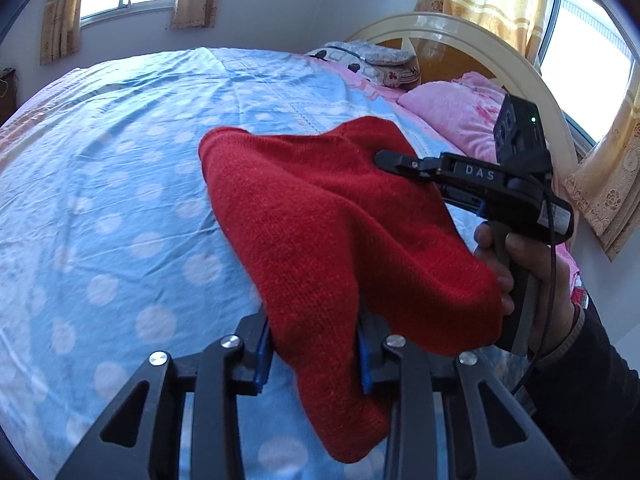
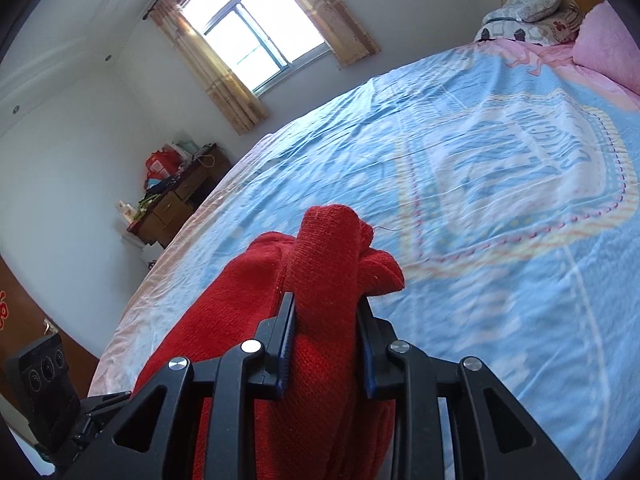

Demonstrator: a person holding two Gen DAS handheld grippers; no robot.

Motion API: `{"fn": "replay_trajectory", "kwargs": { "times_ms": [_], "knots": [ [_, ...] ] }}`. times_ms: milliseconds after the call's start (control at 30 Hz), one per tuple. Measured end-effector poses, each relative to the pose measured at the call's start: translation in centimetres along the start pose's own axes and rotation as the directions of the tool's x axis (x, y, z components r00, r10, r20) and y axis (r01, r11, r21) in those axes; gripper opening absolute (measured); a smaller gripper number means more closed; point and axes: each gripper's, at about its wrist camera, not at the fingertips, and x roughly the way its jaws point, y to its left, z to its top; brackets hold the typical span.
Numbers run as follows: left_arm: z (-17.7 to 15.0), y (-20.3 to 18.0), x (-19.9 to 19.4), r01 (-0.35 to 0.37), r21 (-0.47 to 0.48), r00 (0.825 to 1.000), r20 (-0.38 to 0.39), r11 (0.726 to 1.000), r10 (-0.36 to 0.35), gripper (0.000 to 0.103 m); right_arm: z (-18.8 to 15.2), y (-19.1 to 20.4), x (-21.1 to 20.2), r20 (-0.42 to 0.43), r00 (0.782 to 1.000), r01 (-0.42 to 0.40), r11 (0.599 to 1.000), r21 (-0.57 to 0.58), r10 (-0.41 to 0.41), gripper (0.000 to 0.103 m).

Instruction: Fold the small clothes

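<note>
light: bright daylight, windows (image 2: pixel 256 36) blown out | edges: fisheye-bent, dark | bedsheet (image 1: pixel 100 200) perhaps motion-blurred

The left gripper (image 1: pixel 316 354) points steeply downward, its jaws closed on a fold of the red knit garment (image 1: pixel 320 220), blue pads pressing the cloth from both sides. The right gripper (image 2: pixel 326 344) points down at a shallower angle, jaws likewise clamped on a bunched edge of the same garment. In the left wrist view, the right hand (image 1: pixel 524 264) wraps around the pistol-style handle, fingers (image 1: pixel 486 240) curled at the front. A dark sleeve (image 1: pixel 592 380) covers the right forearm to the wrist.
</note>
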Motion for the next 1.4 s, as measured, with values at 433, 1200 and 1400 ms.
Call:
{"fn": "replay_trajectory", "kwargs": {
  "times_ms": [433,1200,1400],
  "knots": [
    [-2.8,1.2,-4.8,-0.057,-0.016,0.997,0.041,0.998,0.058,0.034,-2.9,6.1,-0.5,-0.019,0.995,-0.094,0.995,-0.02,0.093,0.028],
    [-6.7,8.0,-11.6,-0.198,-0.112,0.972,0.103,0.974,0.21,0.034,-4.8,19.4,6.6,-0.134,0.961,-0.255,0.961,-0.109,0.24,0.027],
    [-7.8,9.4,-12.8,-0.224,-0.133,0.966,0.104,0.965,0.238,0.034,-5.4,22.3,8.4,-0.17,0.95,-0.285,0.949,-0.134,0.261,0.027]
  ]
}}
